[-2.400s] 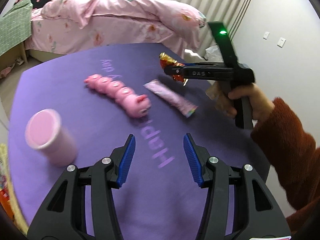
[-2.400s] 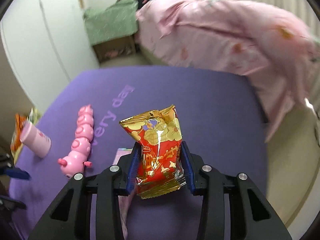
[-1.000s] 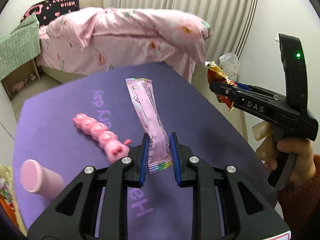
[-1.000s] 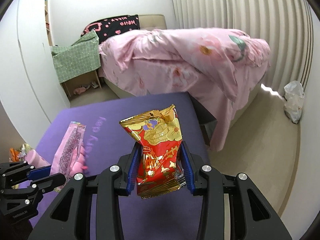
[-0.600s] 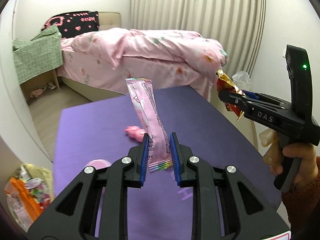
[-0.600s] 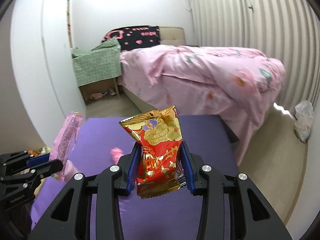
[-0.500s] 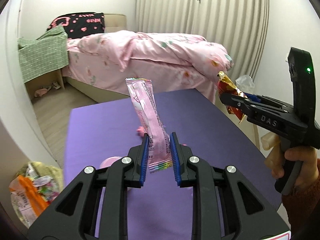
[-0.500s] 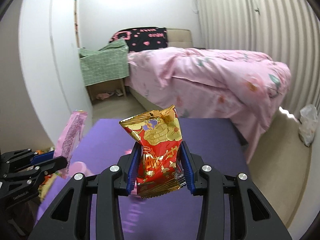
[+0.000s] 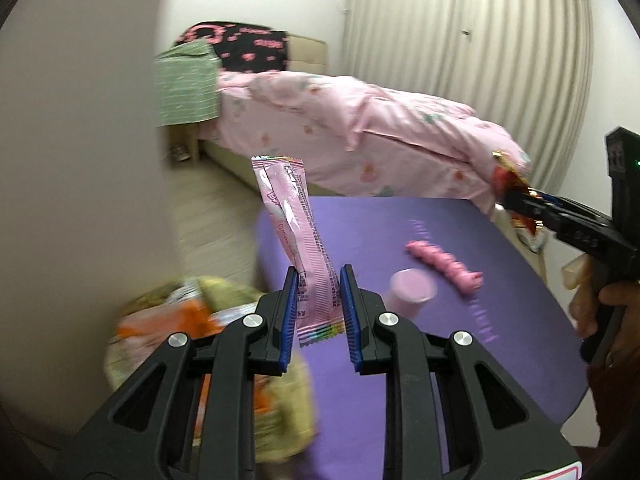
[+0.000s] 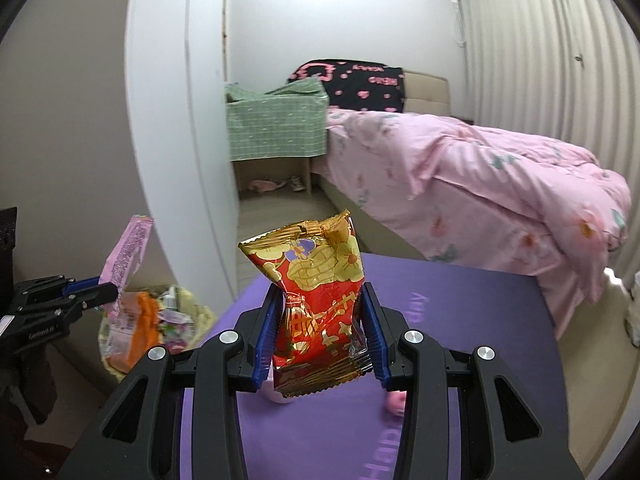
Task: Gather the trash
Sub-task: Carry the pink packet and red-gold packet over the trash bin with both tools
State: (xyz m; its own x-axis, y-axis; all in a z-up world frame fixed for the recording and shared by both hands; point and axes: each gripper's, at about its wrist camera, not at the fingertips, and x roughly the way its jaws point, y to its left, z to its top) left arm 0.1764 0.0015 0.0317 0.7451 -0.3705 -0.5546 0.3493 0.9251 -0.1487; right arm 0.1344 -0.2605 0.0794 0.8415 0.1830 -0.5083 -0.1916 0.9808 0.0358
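Note:
My left gripper [image 9: 319,312] is shut on a long pink wrapper [image 9: 294,232], held upright above the purple table's left edge; both also show in the right wrist view, the gripper [image 10: 86,290] and the wrapper [image 10: 126,256]. My right gripper [image 10: 320,336] is shut on a red and gold snack wrapper [image 10: 318,304], held over the table; it also shows in the left wrist view [image 9: 516,204]. A trash bag [image 9: 208,328] full of wrappers sits on the floor left of the table, just beyond my left gripper; the right wrist view shows it too [image 10: 148,328].
The purple table [image 9: 440,360] holds a pink cup [image 9: 412,294] and a pink caterpillar toy [image 9: 444,266]. A bed with a pink duvet [image 10: 480,184] stands behind the table. A white wall [image 9: 80,160] is close on the left.
Both grippers have swung left with their wrappers. My left gripper now points at the table's left edge and the trash bag on the floor. Both grips are unchanged.

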